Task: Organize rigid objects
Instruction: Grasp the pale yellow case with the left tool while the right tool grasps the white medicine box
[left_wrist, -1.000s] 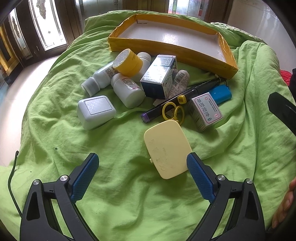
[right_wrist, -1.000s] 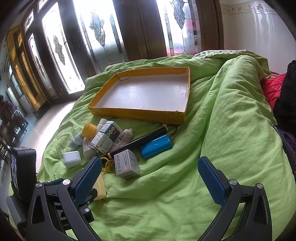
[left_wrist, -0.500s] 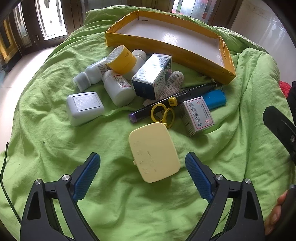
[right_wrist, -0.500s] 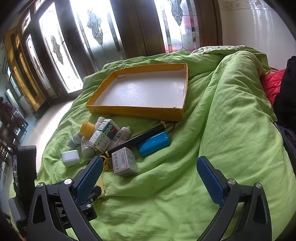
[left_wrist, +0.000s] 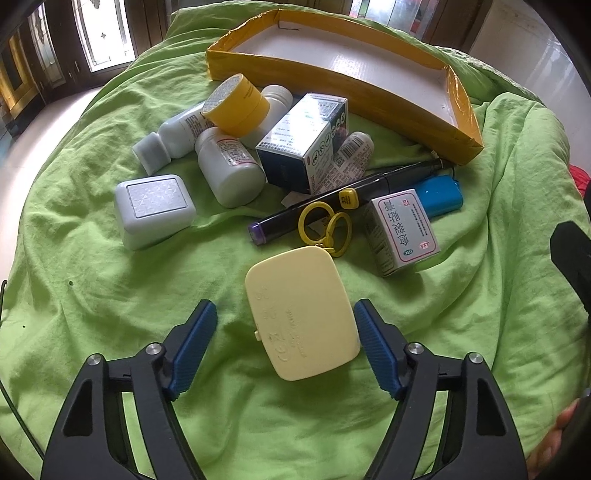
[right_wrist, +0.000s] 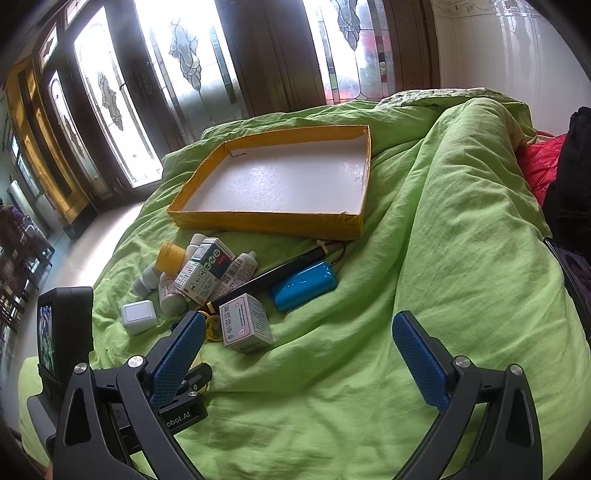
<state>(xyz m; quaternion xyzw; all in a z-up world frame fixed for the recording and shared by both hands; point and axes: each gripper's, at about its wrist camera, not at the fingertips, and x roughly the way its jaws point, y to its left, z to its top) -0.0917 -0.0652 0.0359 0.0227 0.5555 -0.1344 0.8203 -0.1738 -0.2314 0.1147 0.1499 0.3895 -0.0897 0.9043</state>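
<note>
One pale yellow case (left_wrist: 301, 310) between the closing left hand-held gripper (left_wrist: 286, 350) pads, right pad touching, not yet clenched

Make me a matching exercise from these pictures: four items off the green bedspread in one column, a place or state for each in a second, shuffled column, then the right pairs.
Things
1. pale yellow case
2. yellow-edged tray
3. blue battery pack
4. yellow-capped jar

Places or states
A. propped on white bottles
B. nothing inside it
C. between the closing left gripper's jaws, not yet clamped
D. lying beside the black pen

Pairs: 1-C, 2-B, 3-D, 4-A
</note>
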